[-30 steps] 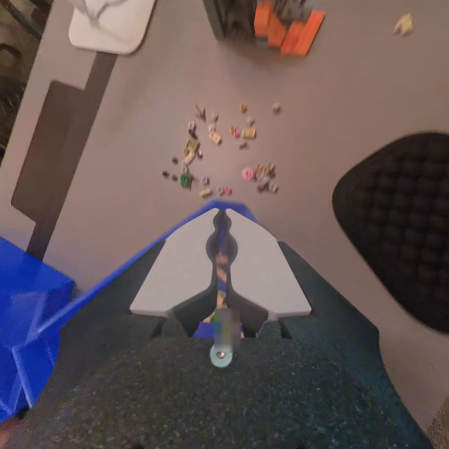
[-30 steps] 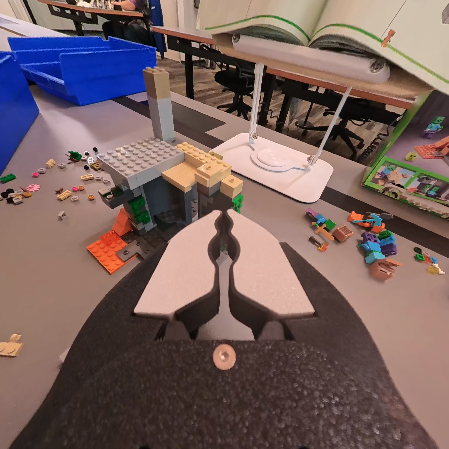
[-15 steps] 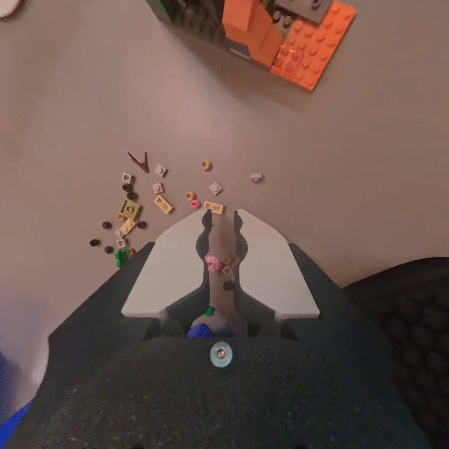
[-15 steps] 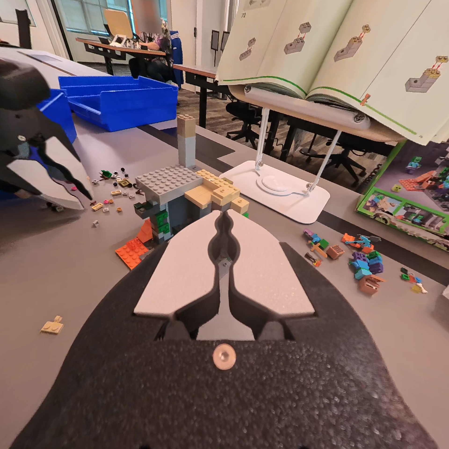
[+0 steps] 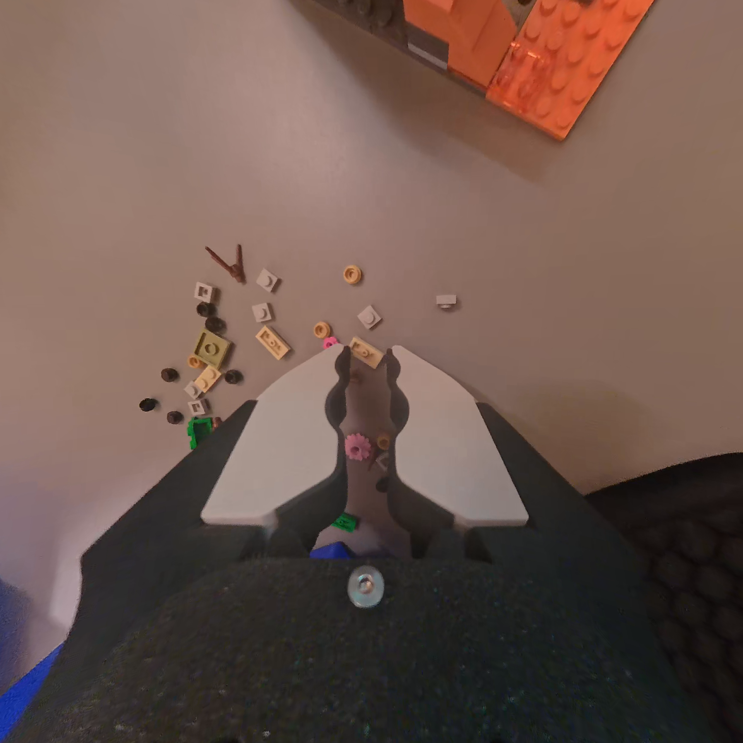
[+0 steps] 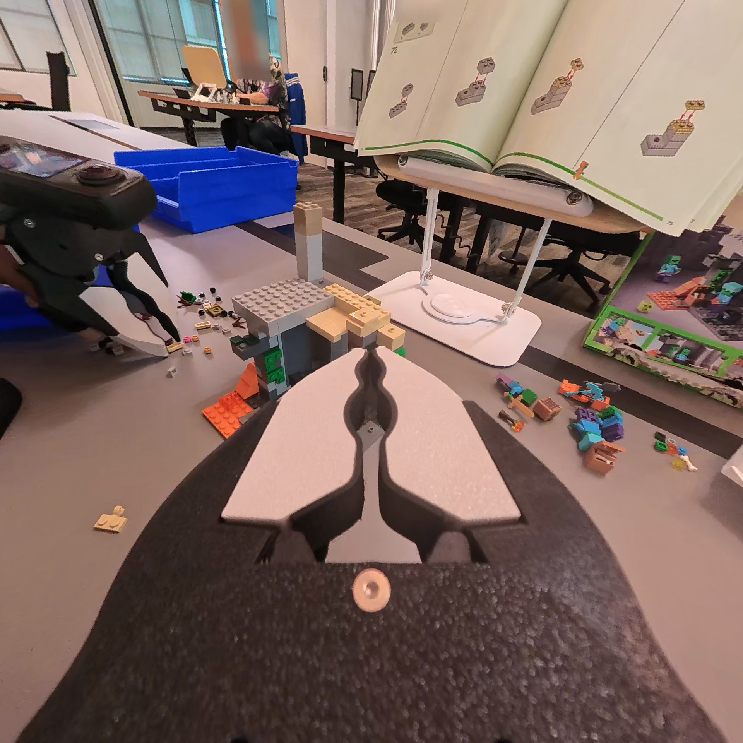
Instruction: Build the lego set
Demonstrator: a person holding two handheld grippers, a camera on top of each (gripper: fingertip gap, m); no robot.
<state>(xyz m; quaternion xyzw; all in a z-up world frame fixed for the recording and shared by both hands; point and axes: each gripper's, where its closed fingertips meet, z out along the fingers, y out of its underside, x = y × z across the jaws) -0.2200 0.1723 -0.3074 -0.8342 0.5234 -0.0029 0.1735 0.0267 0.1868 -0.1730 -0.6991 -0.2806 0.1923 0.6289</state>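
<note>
The tan two-stud plate (image 5: pixel 366 353) lies flat on the grey desk (image 5: pixel 161 120), just above the middle of the left wrist view, skewed between the two fingertips of the left hand-held gripper (image 5: pixel 366 352). That gripper's jaws stand spread, with one dark tip at each end of the plate. Whether the tips press on the plate cannot be made out. The right wrist view shows the same tips down at desk level, at the far left.

Small loose pieces are scattered around the plate: a tiny pink flower (image 5: pixel 329 343) at the left tip, round tan studs, flat grey one-stud squares, an olive square plate (image 5: pixel 211 347), glossy black round bits and a forked brown twig (image 5: pixel 229 263). A larger, paler pink flower (image 5: pixel 357 446) shows lower down in the gap between the fingers. At the upper right a translucent orange studded plate (image 5: pixel 563 68) marks the foot of the brick model (image 6: pixel 289 305). The model has a grey studded roof, tan stepped bricks and a slim grey-and-tan column.

The right hand-held gripper (image 6: pixel 372 352) is pressed together with nothing between its tips, and it hangs just before the model. Beyond are a white stand (image 6: pixel 454 317) carrying an open booklet (image 6: pixel 563 100), a blue plastic bin (image 6: pixel 217 185), a printed cardboard box (image 6: pixel 675 313) and a heap of bright pieces (image 6: pixel 595 422).
</note>
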